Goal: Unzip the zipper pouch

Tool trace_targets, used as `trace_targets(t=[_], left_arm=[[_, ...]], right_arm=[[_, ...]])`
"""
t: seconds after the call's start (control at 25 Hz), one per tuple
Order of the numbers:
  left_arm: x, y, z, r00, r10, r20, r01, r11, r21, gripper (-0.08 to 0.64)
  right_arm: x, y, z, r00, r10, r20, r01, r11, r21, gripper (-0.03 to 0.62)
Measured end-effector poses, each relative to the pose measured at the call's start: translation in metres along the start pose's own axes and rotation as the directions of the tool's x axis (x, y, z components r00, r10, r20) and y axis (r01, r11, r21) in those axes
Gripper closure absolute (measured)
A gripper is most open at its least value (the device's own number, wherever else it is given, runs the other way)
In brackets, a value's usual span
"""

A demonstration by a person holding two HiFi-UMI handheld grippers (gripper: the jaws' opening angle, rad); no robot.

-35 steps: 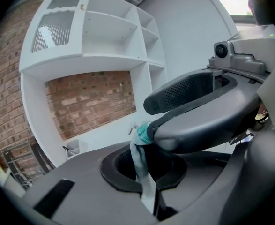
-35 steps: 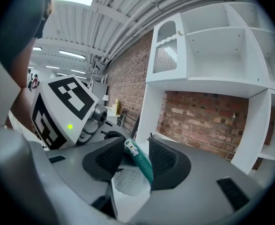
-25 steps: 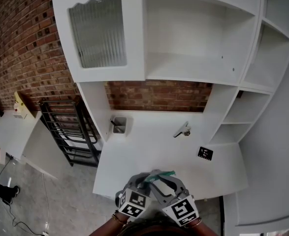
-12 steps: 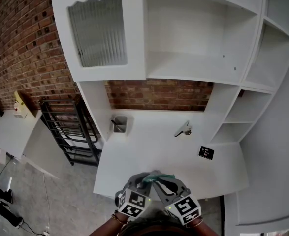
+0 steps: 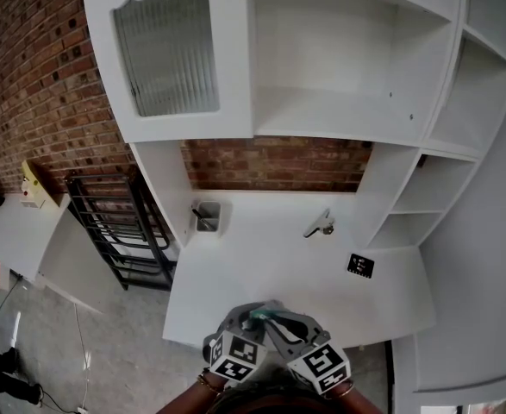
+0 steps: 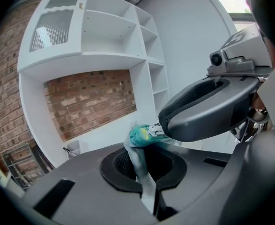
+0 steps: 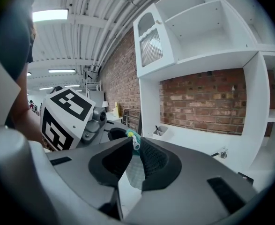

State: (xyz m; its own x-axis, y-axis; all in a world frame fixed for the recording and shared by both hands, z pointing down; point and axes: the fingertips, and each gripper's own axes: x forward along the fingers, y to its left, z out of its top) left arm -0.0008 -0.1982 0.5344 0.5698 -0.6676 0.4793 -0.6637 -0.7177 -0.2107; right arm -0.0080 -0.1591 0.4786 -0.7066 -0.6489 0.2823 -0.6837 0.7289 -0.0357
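above the near edge of the white bench [image 5: 270, 257], the left gripper [image 6: 143, 159] is clamped on one end of the teal zipper pouch [image 6: 139, 137], while the right gripper [image 7: 137, 142], its jaws having just been closing, pinches the small white zipper pull [image 7: 136, 144] between its tips.

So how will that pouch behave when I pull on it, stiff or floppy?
Probably floppy: the pouch bends and creases where the left gripper pinches it. Likely light too, since its material looks thin and see-through. That smooth film may slip under a hard pull.
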Motion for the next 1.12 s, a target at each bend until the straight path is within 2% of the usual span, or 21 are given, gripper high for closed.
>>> trace_targets(t=[0.32,0.64,0.96,1.12], left_arm=[[0.000,0.008,-0.001,1.000,0.015,-0.005,-0.015,1.000,-0.003,0.555],[0.003,0.001,0.001,1.000,0.001,0.001,-0.001,1.000,0.002,0.555],[0.003,0.000,0.000,1.000,-0.008,0.008,0.008,1.000,0.015,0.555],[0.001,-0.001,0.001,1.000,0.002,0.021,-0.003,0.997,0.080,0.554]], right_arm=[[-0.002,0.003,-0.001,0.998,0.060,0.027,-0.063,0.992,0.110,0.545],[-0.001,0.001,-0.007,0.997,0.072,0.021,-0.074,0.980,0.185,0.560],[-0.004,-0.002,-0.005,0.998,0.058,0.033,-0.063,0.983,0.171,0.586],[-0.006,-0.005,-0.001,0.998,0.048,0.045,-0.055,0.985,0.162,0.588]])
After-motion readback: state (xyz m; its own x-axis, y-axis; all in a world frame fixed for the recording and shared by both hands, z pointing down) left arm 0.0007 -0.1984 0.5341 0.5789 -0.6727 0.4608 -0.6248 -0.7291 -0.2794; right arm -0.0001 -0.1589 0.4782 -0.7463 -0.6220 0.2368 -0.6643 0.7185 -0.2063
